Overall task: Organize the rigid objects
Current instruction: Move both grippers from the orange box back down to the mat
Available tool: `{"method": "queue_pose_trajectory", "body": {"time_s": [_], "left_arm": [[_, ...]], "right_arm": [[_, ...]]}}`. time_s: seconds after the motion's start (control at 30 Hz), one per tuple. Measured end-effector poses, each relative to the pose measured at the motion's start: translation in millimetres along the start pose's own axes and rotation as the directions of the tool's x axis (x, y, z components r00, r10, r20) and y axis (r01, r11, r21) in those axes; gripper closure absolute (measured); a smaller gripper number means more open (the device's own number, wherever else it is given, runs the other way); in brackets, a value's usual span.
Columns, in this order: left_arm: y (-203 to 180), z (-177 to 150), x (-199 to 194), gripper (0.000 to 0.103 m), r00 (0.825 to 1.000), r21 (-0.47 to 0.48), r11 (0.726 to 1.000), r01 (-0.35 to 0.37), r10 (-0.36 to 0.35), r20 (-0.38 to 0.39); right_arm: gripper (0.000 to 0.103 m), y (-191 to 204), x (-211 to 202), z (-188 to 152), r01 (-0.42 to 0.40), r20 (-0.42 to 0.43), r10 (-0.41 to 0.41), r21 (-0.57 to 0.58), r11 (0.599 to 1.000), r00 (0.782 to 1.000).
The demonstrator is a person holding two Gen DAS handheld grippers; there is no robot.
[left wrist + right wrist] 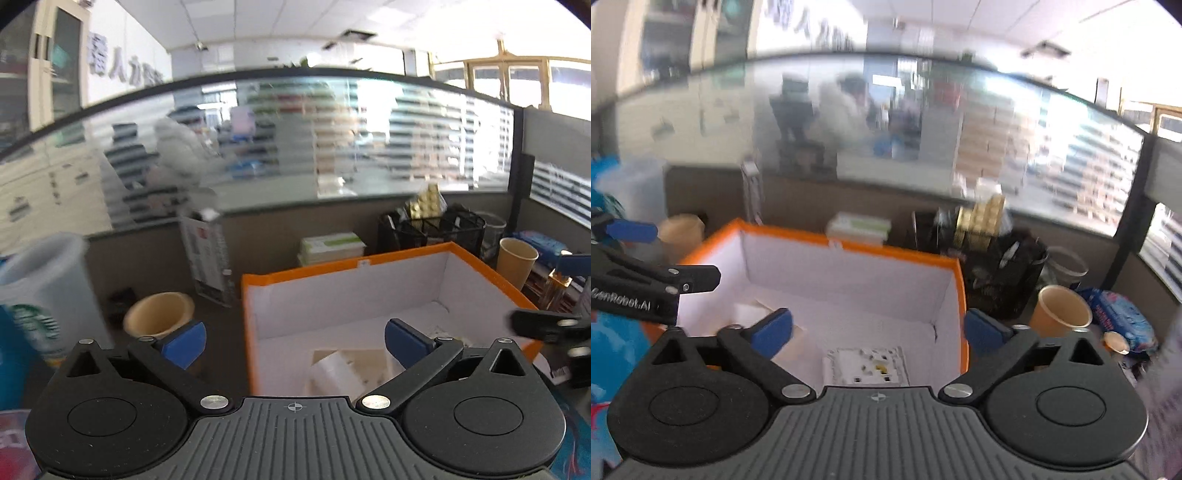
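An orange box with a white inside [306,275] [849,245] stands on the desk before both grippers. In the right wrist view a white wall socket plate [866,365] lies on the box floor, with a white piece [750,314] at the left. In the left wrist view white and tan pieces [343,373] lie in the box. My left gripper [295,341] is open and empty over the box's left wall. My right gripper [879,330] is open and empty above the box. The left gripper's fingers [631,230] show at the left of the right wrist view.
A paper cup [159,314] stands left of the box, another [1062,310] [517,260] to its right. A black mesh organizer [997,269] [439,229], a green-white box stack [330,245] and a glass partition [295,140] stand behind. A Starbucks cup [40,291] is at left. A blue packet [1123,317] lies right.
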State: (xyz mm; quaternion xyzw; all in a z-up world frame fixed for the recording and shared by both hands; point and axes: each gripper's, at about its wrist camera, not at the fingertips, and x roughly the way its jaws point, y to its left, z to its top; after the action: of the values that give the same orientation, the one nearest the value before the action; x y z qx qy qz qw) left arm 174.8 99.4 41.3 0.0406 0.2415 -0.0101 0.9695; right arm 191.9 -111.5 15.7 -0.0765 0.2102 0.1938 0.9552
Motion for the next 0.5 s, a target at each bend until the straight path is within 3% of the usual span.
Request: {"method": "queue_pose_trajectory", "body": {"time_s": [0.13, 0.3, 0.5], "left_arm": [[38, -26, -34, 0.0, 0.998, -0.045, 0.997, -0.067, 0.067, 0.005], [85, -72, -59, 0.0, 0.983, -0.085, 0.98, -0.179, 0.176, -0.046], [103, -131, -55, 0.0, 0.971, -0.08, 0.982, -0.171, 0.155, -0.181]], "right_arm": [[0.0, 7, -32, -29, -0.047, 0.003, 0.047, 0.01, 0.999, 0.999], [0.0, 11, -22, -75, -0.102, -0.105, 0.107, 0.052, 0.993, 0.989], [0.0, 16, -5, -110, -0.122, -0.191, 0.139, 0.098, 0.988, 0.972]]}}
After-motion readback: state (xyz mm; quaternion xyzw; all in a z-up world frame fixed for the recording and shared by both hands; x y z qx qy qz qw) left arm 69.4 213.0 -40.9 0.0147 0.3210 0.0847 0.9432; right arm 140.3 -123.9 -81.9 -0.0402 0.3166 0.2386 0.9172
